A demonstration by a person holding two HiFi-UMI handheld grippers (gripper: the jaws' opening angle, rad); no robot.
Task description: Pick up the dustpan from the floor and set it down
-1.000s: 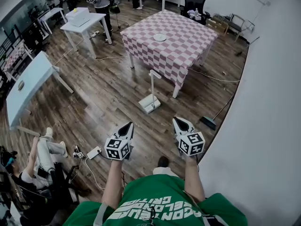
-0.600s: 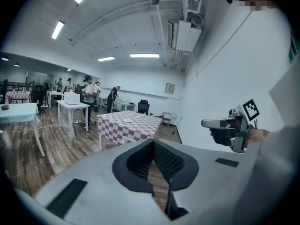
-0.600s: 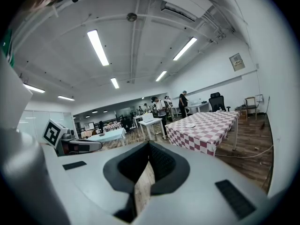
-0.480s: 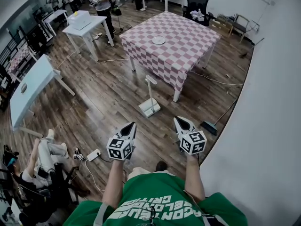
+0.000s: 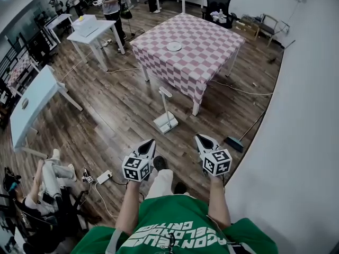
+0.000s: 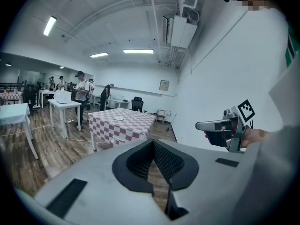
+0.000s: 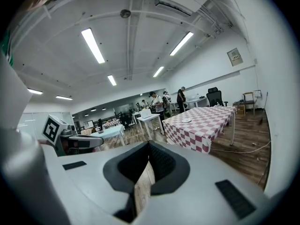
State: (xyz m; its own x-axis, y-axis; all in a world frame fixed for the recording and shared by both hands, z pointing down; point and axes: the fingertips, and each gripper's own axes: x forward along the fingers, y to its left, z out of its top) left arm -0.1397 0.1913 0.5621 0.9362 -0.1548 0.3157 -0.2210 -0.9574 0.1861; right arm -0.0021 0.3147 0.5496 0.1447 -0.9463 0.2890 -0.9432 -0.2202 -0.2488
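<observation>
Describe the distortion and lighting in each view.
Head view: wide-angle bending, the white wall bows outward; the light is even and the detail sharp. Left gripper view: fisheye with black corners, ceiling lights blown out, a mosaic patch at top right. Right gripper view: fisheye too, the strip light glares, and the checkered table is sharp.

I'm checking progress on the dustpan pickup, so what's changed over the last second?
The person has taken a step toward the dustpan: a leg and shoe have swung forward between the two grippers. Nothing was taken hold of or let go. The left gripper and right gripper stay shut and empty, and the dustpan still stands untouched on the floor by the checkered table.
</observation>
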